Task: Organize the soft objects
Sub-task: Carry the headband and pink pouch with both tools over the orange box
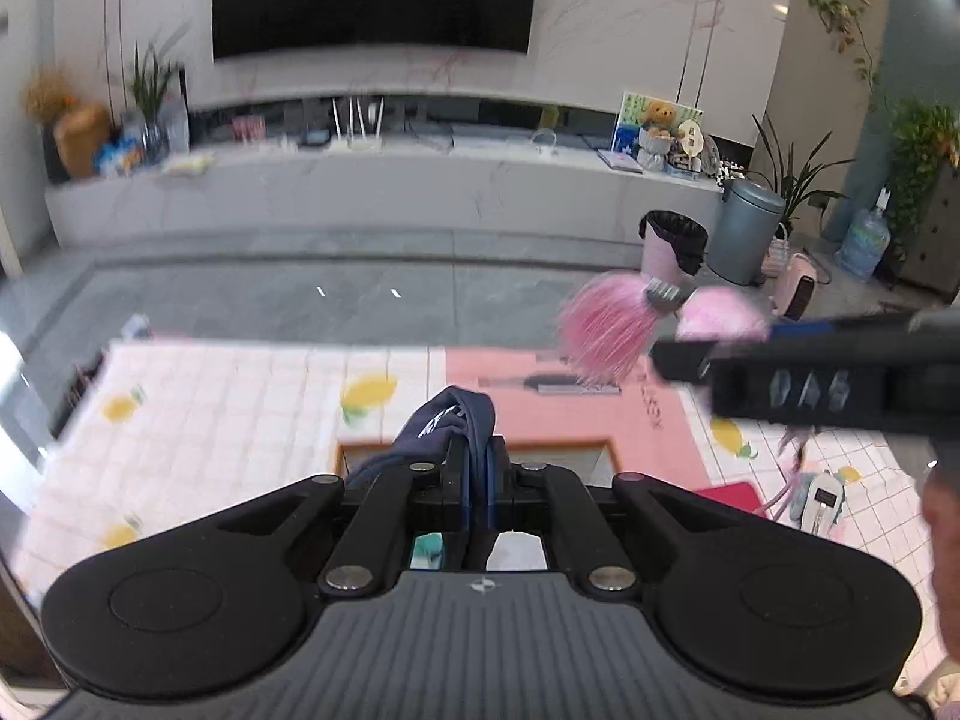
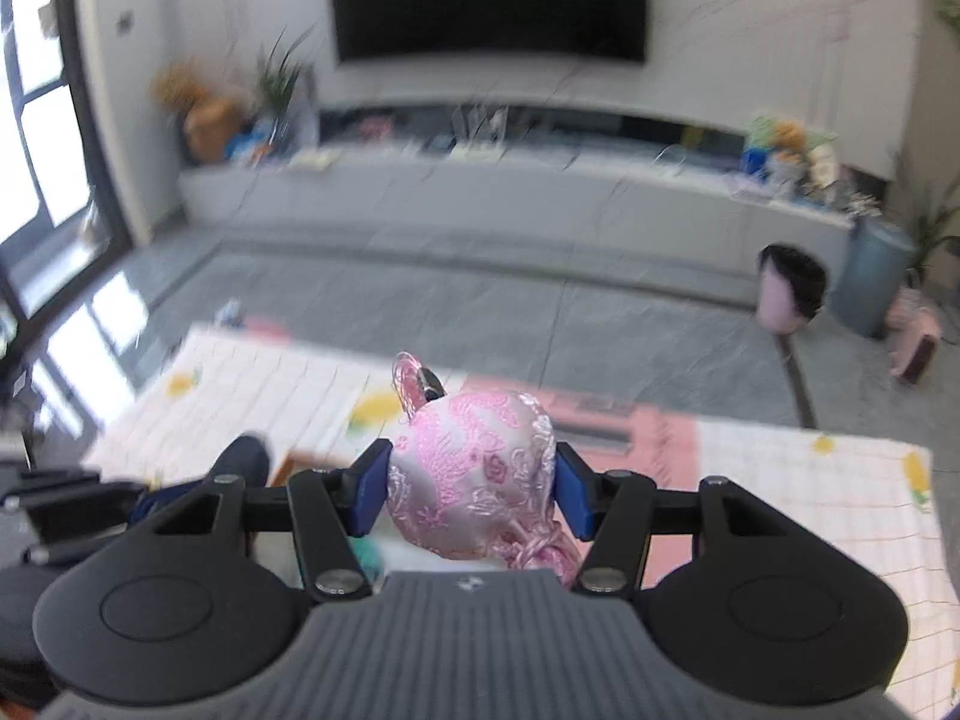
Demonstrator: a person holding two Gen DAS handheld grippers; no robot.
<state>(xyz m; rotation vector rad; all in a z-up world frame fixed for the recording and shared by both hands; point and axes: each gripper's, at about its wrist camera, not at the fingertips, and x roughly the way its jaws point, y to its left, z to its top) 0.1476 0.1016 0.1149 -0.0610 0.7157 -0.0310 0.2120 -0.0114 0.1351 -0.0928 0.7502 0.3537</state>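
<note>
Mid-task, a navy cloth (image 1: 447, 420) is pinched in the fully closed left tongs (image 1: 478, 468) at lower centre, a pink brocade pouch (image 2: 474, 474) is clamped in the right tongs (image 2: 471, 489), both above the surface (image 1: 240, 402); neither is yet placed.

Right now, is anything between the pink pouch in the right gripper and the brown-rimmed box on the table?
Yes. The left gripper, shut on a navy cloth, hangs over the brown-rimmed box; the pink pouch in the right gripper sits off to its right.
</note>
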